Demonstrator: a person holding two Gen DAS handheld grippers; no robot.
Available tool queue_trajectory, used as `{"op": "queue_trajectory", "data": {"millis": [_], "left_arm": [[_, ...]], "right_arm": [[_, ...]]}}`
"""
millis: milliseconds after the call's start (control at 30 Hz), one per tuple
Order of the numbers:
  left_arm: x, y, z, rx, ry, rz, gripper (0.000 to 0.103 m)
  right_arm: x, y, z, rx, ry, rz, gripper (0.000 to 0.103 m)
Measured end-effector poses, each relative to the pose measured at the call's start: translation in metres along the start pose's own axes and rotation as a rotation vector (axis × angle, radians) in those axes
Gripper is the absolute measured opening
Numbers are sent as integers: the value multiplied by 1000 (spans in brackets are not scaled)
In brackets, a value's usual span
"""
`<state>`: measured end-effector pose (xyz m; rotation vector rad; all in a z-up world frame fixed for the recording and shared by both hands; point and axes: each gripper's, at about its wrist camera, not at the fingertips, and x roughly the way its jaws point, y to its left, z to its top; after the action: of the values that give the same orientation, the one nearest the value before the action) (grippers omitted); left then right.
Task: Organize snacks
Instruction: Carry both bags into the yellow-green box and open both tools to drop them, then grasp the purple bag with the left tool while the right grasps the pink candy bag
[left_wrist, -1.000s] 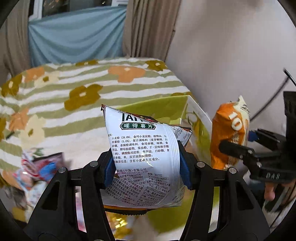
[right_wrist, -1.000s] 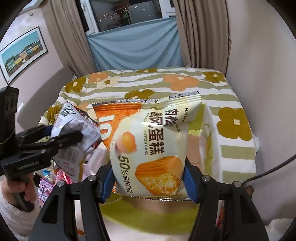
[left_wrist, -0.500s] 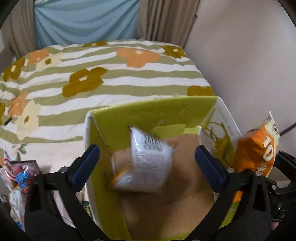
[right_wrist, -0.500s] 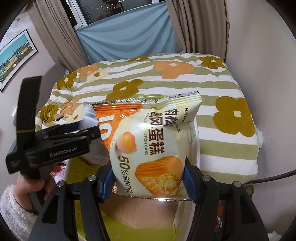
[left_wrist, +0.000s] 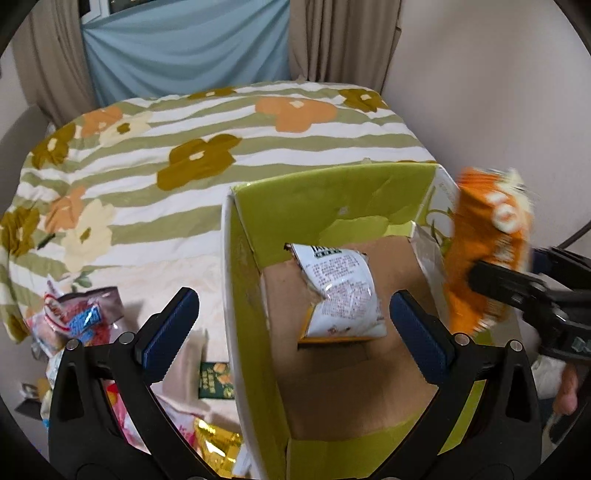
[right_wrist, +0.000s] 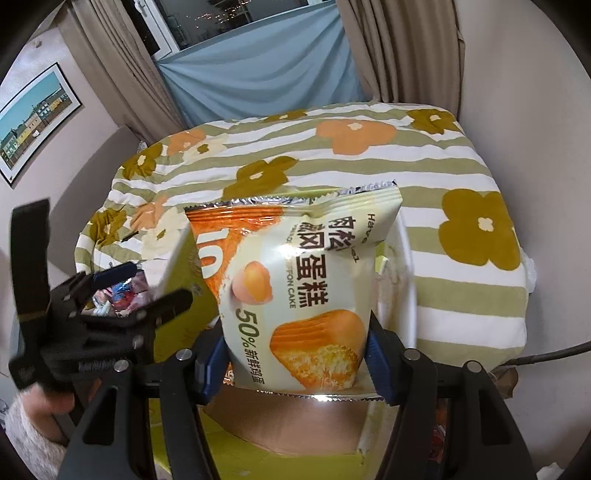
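Note:
A green-lined cardboard box (left_wrist: 325, 206) stands open on the bed. A white chip bag (left_wrist: 343, 291) lies on its brown floor. My left gripper (left_wrist: 291, 328) is open and empty above the box's left wall. My right gripper (right_wrist: 295, 362) is shut on an orange and cream cake bag (right_wrist: 295, 288), held above the box (right_wrist: 258, 454). That bag also shows at the right of the left wrist view (left_wrist: 487, 254), blurred, over the box's right wall. The left gripper shows in the right wrist view (right_wrist: 140, 291), open.
A striped flowered bedspread (left_wrist: 192, 147) covers the bed. Several loose snack packets (left_wrist: 81, 317) lie left of the box, with more near the bottom edge (left_wrist: 218, 450). A wall (left_wrist: 498, 92) stands close on the right. Curtains (right_wrist: 258, 70) hang behind.
My left gripper opened and let go of the white chip bag, which dropped into the box. My right gripper has carried the cake bag over the box.

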<state>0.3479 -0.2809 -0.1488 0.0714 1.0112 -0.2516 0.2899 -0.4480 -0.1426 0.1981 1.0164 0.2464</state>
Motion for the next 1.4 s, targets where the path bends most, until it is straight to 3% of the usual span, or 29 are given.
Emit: {"op": "queue_trajectory", "data": {"millis": [133,400,433,500,567,1033,1400], "left_arm": [[-7,4,-10,-27,8,-24,102],[-13,4,-18,-3,-6,0,102],[-13,5,-19,-6,-11,-1,102],[-14,6,-19,-3,-18,9,102],[-15,5,-18,6,-22,16,102],[-46,-1,-18,-1,-72,11,102],[-119,22,-47,-52,-152,114,102]], "right_arm": [[24,4,5,3,43,37,60],[65,-1,9,-18,112,-3,62],[65,-1,10,-20,94,-14,65],[61,-1,9,-15,85,-21,90],[53,-1,5,-3,60,-22,98],[-2,11,-11,-25,-21,-86,98],[-52,31,-21,-95,-117,-77,98]]}}
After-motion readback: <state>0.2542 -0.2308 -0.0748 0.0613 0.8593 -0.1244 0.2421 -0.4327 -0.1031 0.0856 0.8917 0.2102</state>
